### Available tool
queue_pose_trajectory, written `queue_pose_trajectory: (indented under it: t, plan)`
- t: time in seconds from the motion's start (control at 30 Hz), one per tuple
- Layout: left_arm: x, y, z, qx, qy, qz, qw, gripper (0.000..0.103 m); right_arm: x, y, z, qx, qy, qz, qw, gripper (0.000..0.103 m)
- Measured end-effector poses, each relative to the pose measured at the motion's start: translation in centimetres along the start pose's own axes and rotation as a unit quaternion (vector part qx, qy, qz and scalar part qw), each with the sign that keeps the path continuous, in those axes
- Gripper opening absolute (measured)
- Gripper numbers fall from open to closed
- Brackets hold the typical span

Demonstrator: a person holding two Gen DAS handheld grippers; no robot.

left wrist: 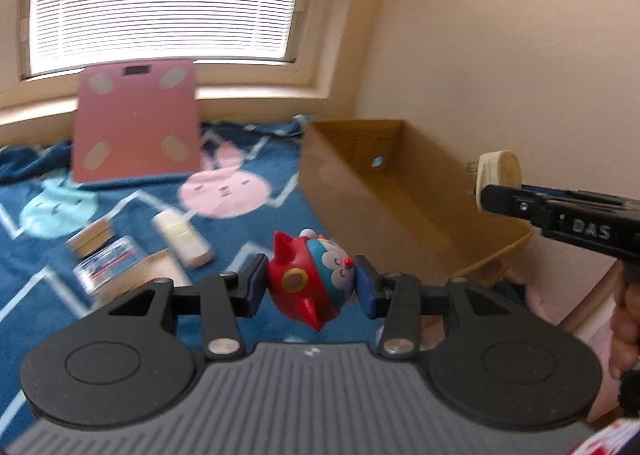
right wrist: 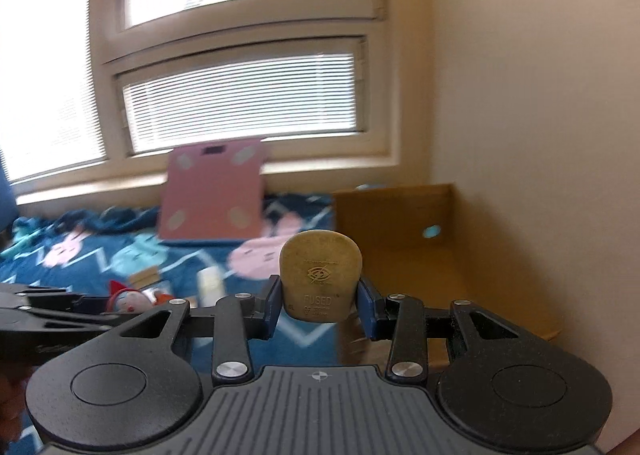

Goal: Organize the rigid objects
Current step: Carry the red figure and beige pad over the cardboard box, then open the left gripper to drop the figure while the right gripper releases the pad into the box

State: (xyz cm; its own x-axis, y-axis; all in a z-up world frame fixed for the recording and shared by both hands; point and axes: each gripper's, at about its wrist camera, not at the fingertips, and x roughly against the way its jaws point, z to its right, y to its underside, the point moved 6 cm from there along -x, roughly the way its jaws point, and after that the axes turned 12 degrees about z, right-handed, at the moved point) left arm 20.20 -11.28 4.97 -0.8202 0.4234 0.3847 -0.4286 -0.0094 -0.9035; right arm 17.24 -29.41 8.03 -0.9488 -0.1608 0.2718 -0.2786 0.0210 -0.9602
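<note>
Behind your grippers, a rabbit-print blanket (left wrist: pixel 36 255) meets the window wall, with a pink bathroom scale (left wrist: pixel 136 123) leaning there. Your left gripper (left wrist: pixel 310 285) clamps a red-and-blue toy figure (left wrist: pixel 310 281); your right gripper (right wrist: pixel 320 305) grips a fused plug (right wrist: pixel 320 279). Only your left view shows its prongs. An open cardboard box (left wrist: pixel 408 195) sits in the corner, ahead of both grippers.

blurred: jar (left wrist: pixel 106 265), bottle (left wrist: pixel 182 239) | cut off: hand (left wrist: pixel 626 335)
</note>
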Motion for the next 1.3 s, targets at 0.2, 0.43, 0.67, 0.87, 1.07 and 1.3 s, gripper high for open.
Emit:
queue_pose_trajectory:
  t: [0.2, 0.43, 0.67, 0.87, 1.07, 1.3]
  plan:
    - [-3.7, -2.5, 4.2, -0.007, 0.037, 0.005, 0.9993, 0.04, -1.8, -0.9, 5.1, 0.002, 0.042, -0.009, 0.999, 0.036]
    - [-8.1, -3.8, 7.8, -0.012, 0.072, -0.007, 0.9973, 0.04, -3.6, 0.2, 9.7, -0.01, 0.066, -0.041, 0.997, 0.036]
    - [-11.4, -2.1, 10.1, -0.031, 0.084, -0.035, 0.9953, 0.04, -4.7, 2.4, 12.2, -0.02, 0.081, -0.07, 0.994, 0.036]
    - [-13.0, -0.7, 10.7, -0.041, 0.084, -0.051, 0.9943, 0.04, -5.2, 3.4, 13.1, -0.023, 0.084, -0.085, 0.993, 0.036]
    - [-13.9, 0.0, 10.7, -0.049, 0.083, -0.059, 0.9936, 0.04, -5.9, 4.0, 13.6, -0.022, 0.082, -0.092, 0.992, 0.036]
    - [-14.7, 0.0, 10.9, -0.052, 0.086, -0.062, 0.993, 0.04, -6.8, 4.5, 13.7, -0.024, 0.079, -0.1, 0.992, 0.036]
